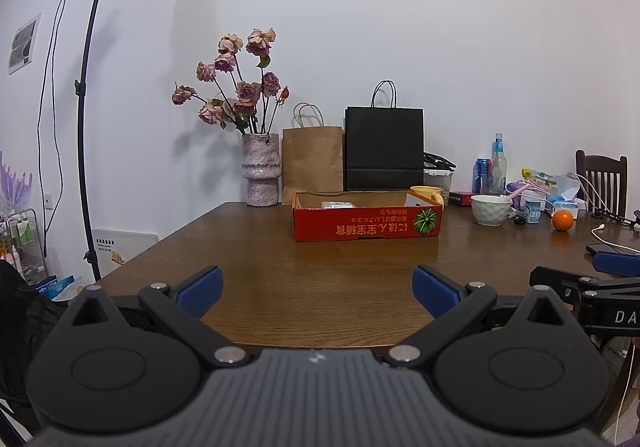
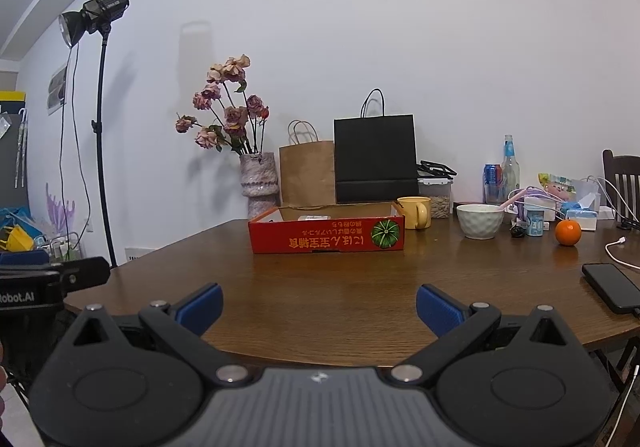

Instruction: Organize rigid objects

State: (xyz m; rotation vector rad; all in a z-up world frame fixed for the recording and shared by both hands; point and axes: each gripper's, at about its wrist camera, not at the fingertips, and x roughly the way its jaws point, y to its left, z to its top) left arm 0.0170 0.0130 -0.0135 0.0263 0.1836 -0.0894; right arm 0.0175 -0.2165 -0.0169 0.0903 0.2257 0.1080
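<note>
A shallow red cardboard box [image 1: 366, 225] [image 2: 326, 235] with a melon picture stands mid-table, with a small white item inside. A yellow mug [image 2: 416, 212] [image 1: 427, 194] stands at its right rear corner. A white bowl [image 2: 479, 221] [image 1: 491, 210] with a pink utensil and an orange [image 2: 568, 232] [image 1: 561, 220] lie to the right. My left gripper [image 1: 318, 289] is open and empty over the table's near edge. My right gripper [image 2: 319, 305] is open and empty, beside it on the right.
A vase of dried roses [image 1: 262, 175], a brown paper bag [image 1: 312, 163] and a black bag [image 1: 384, 149] stand at the back. Bottles, a can and packets clutter the right rear [image 2: 536, 203]. A phone with cable [image 2: 612, 287] lies at right. A light stand [image 1: 86, 119] stands left.
</note>
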